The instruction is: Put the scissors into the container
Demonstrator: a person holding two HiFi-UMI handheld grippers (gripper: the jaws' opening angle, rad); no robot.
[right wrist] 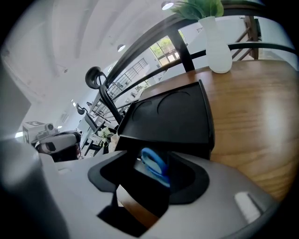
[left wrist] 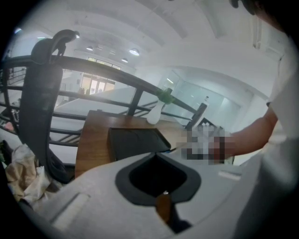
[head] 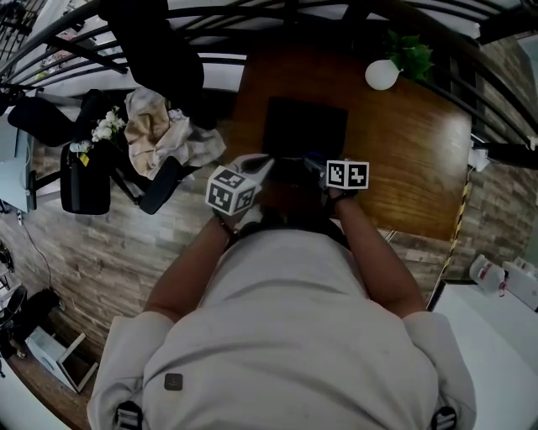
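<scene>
The blue-handled scissors [right wrist: 155, 167] show in the right gripper view, low between the jaws of my right gripper [right wrist: 150, 175] and just before the near wall of the black container [right wrist: 170, 119]. The jaws stand wide, and I see no pad pressing on the handle. In the head view the container [head: 304, 126] lies on the wooden table [head: 403, 159], with my right gripper [head: 316, 165] and my left gripper [head: 266, 161] both at its near edge. In the left gripper view the container [left wrist: 135, 142] lies ahead, and that gripper's own jaws are hidden by its grey body.
A white vase with a green plant [head: 383, 74] stands at the table's far right corner. Black railings [head: 252, 17] run behind the table. To the left are a chair draped with cloth [head: 160, 134] and a black bag [head: 84, 180].
</scene>
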